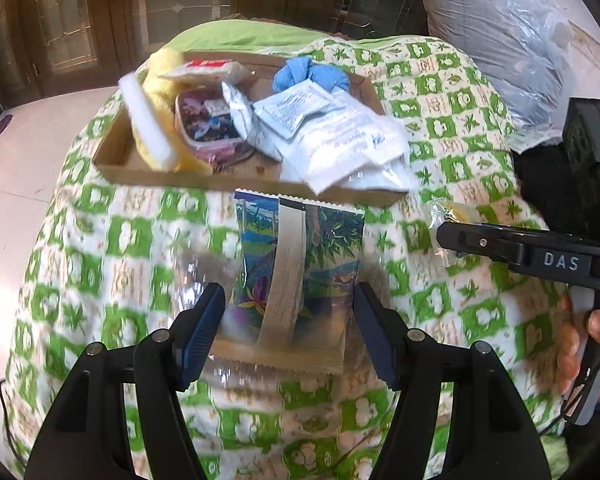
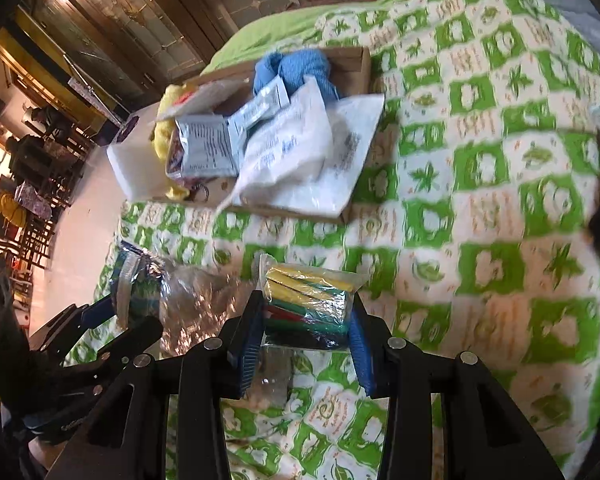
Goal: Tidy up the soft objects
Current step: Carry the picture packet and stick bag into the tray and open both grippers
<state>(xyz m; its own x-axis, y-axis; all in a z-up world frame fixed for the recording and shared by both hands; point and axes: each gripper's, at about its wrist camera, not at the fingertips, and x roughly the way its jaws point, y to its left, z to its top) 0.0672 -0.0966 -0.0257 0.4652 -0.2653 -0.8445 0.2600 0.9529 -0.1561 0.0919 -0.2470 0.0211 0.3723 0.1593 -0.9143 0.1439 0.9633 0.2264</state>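
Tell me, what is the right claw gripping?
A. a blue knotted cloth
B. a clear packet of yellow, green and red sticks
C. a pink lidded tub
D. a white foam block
B: in the right wrist view the right claw has its blue pads pressed on both sides of the clear packet of coloured sticks, lifted above the green-and-white bedspread.

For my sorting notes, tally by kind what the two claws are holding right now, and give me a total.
Printed pouch in clear wrap, left claw: 1
Clear packet of coloured sticks, right claw: 1
Total: 2
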